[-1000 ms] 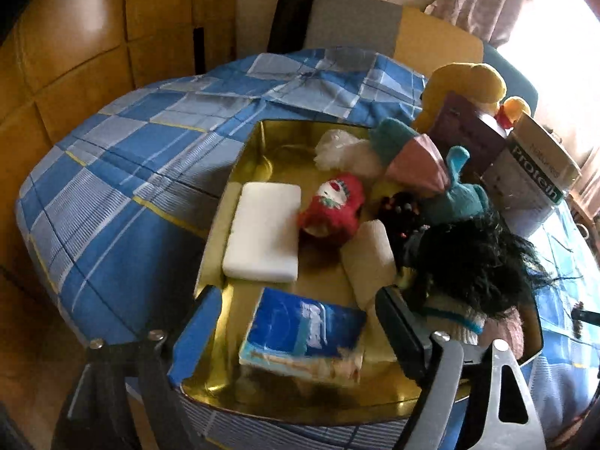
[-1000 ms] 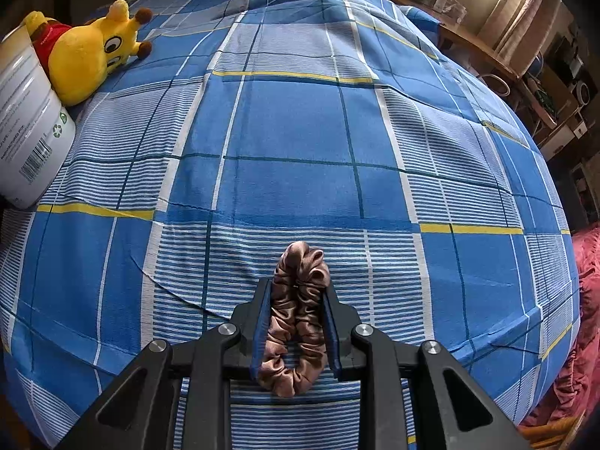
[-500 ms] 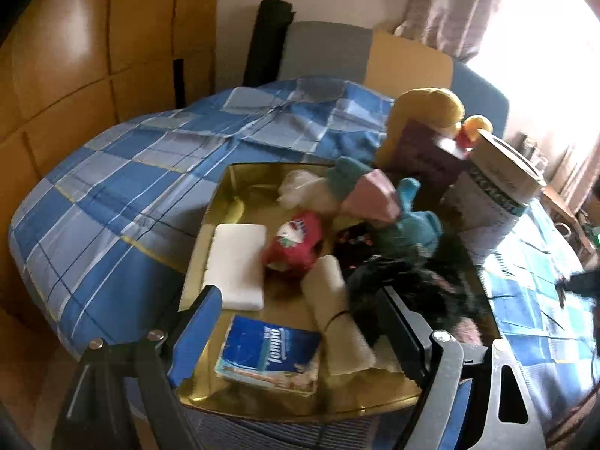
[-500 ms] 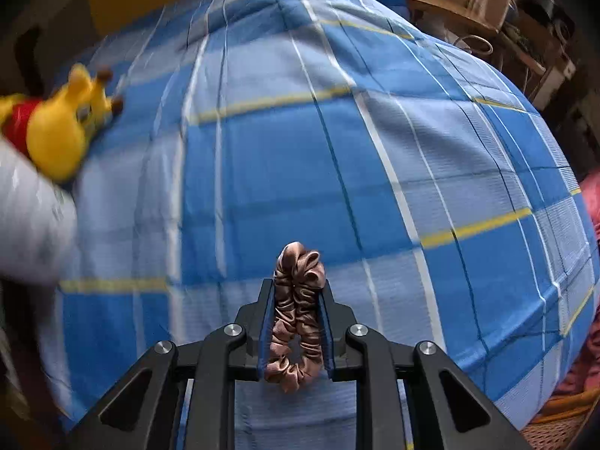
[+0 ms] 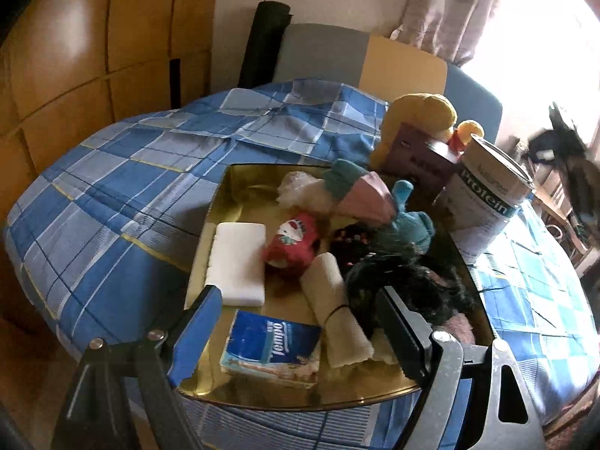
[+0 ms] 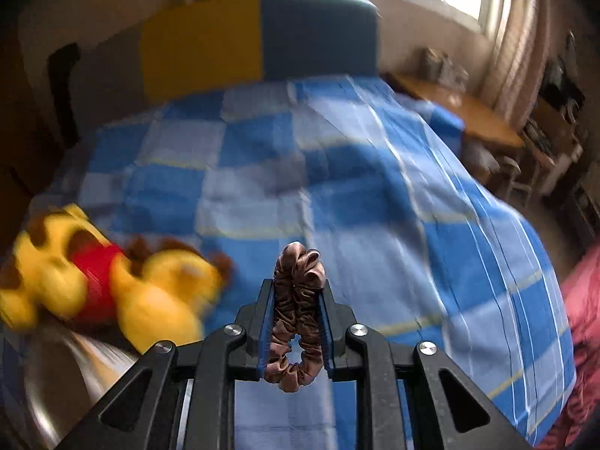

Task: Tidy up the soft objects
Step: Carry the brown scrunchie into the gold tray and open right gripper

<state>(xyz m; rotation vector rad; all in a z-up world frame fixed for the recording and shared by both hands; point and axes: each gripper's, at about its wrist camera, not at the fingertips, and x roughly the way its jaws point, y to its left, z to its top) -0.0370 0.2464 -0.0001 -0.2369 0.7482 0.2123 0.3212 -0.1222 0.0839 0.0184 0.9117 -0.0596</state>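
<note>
L claw (image 5: 296, 333): I've got it hanging wide apart over the near end of the tray, nothing between the pads.
R claw (image 6: 296, 322): clamped tight on 1 brown scrunchie (image 6: 294, 318); pads squeeze it mid-loop, ruffle sticks up past the tips, rest hangs below. I hold it above the bed, near the plush.
Tray (image 5: 221, 202): 1, gold, shiny, sits on the bed.
In tray, my count: 1 white sponge block (image 5: 236, 262), 1 blue tissue pack (image 5: 272, 348), 1 rolled white cloth w/ black band (image 5: 333, 315), 1 red plush (image 5: 290, 243), 1 teal plush (image 5: 407, 225), 1 pink-teal item (image 5: 362, 195), 1 clear crinkly bag (image 5: 296, 187), 1 black fuzzy heap (image 5: 408, 281). Heap too tangled to count pcs.
Beside tray: 1 protein can (image 5: 487, 195), touching tray's far-right edge; 1 purple box (image 5: 416, 153) behind it.
Yellow plush: 1 big (image 5: 423, 112) behind the box; 1 small w/ red shirt (image 6: 101, 285), blurred in R view, next to the can.
Surface: bed, blue plaid cover w/ yellow lines (image 5: 112, 202), rumpled at the far end.
Room: headboard (image 6: 258, 37) in grey, yellow, blue panels; wood panel wall (image 5: 93, 56) on one side; curtain (image 5: 450, 7) and bright window; wooden desk (image 6: 461, 112) past the bed edge; black roll (image 5: 264, 41) leaning by the headboard.
</note>
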